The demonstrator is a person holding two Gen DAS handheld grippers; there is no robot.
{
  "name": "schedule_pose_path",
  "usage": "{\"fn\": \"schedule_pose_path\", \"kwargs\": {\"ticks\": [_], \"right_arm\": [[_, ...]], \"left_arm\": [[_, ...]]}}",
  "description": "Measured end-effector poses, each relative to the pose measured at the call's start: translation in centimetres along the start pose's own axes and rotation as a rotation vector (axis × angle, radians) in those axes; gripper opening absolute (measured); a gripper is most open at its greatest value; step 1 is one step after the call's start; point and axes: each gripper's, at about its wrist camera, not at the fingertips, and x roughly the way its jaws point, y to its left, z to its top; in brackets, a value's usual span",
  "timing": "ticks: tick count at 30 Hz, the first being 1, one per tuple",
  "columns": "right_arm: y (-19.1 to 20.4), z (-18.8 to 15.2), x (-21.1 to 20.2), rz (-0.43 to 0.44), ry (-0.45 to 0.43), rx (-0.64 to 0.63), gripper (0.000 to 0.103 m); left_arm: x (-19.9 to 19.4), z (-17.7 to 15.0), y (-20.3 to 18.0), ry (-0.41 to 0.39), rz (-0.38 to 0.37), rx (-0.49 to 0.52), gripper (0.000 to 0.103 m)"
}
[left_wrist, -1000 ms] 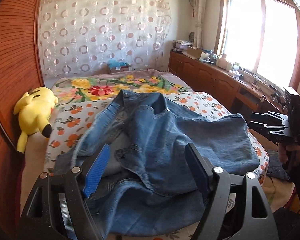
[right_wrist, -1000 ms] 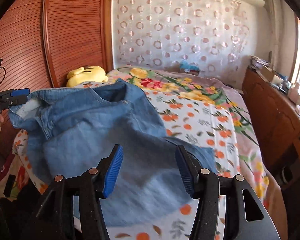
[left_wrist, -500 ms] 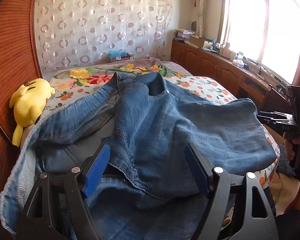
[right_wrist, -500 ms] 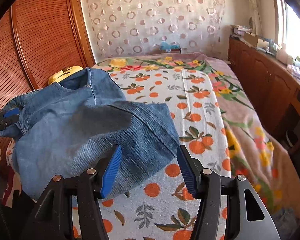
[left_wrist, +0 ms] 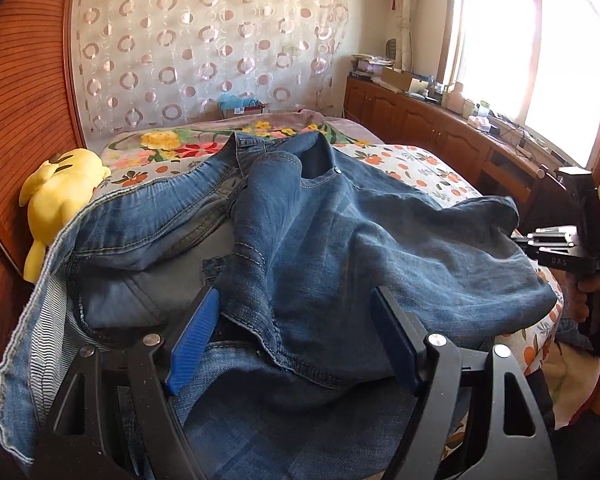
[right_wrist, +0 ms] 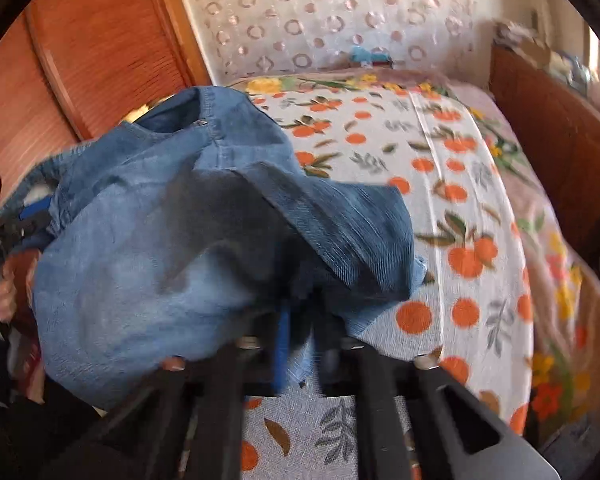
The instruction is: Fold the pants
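Note:
Blue denim pants (left_wrist: pixel 360 240) lie crumpled across the near end of the bed, waistband and button toward the far side. My left gripper (left_wrist: pixel 294 300) stands open low over the near cloth, with a seamed fold lying between its blue pads (left_wrist: pixel 192 332), which do not press it. In the right wrist view my right gripper (right_wrist: pixel 300 320) is shut on the right-hand edge of the pants (right_wrist: pixel 160 240), and the cloth bunches over its jaws and hides the tips. That view is motion-blurred. The left gripper (right_wrist: pixel 24 220) shows at the far left there, held by a hand.
The bed's orange-and-flower sheet (right_wrist: pixel 460 200) lies bare to the right of the pants. A yellow plush toy (left_wrist: pixel 60 196) rests against the wooden panel (left_wrist: pixel 20 80) on the left. A wooden cabinet (left_wrist: pixel 440 128) with clutter runs under the window on the right.
My right gripper's jaws have gone from open to shut on the pants' edge, and it dipped closer to the cloth. The left gripper sank lower over the pants, still open.

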Motion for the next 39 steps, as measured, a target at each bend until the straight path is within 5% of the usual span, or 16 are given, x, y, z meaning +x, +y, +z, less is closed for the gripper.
{"fn": "schedule_pose_path", "kwargs": {"ticks": [9, 15, 17, 19, 26, 39], "right_arm": [[0.3, 11.5, -7.0, -0.194, -0.244, -0.119, 0.004], [0.0, 18.8, -8.0, -0.428, -0.337, -0.136, 0.004], [-0.8, 19.6, -7.4, -0.470, -0.300, -0.072, 0.004], [-0.6, 19.2, -6.8, -0.448, -0.274, -0.056, 0.005], [0.1, 15.0, -5.7, -0.339, -0.212, -0.060, 0.035], [0.8, 1.0, -8.9, -0.023, -0.127, -0.058, 0.042]], "left_arm": [[-3.3, 1.7, 1.5, -0.085, 0.018, -0.013, 0.078], [-5.2, 2.5, 2.5, -0.131, 0.035, -0.019, 0.078], [-5.4, 2.4, 2.7, -0.135, 0.034, -0.024, 0.078], [-5.4, 2.3, 2.9, -0.136, 0.030, -0.028, 0.078], [-4.8, 1.3, 2.9, -0.107, 0.035, -0.020, 0.078], [-3.1, -1.7, 1.5, -0.011, 0.012, 0.038, 0.078]]}}
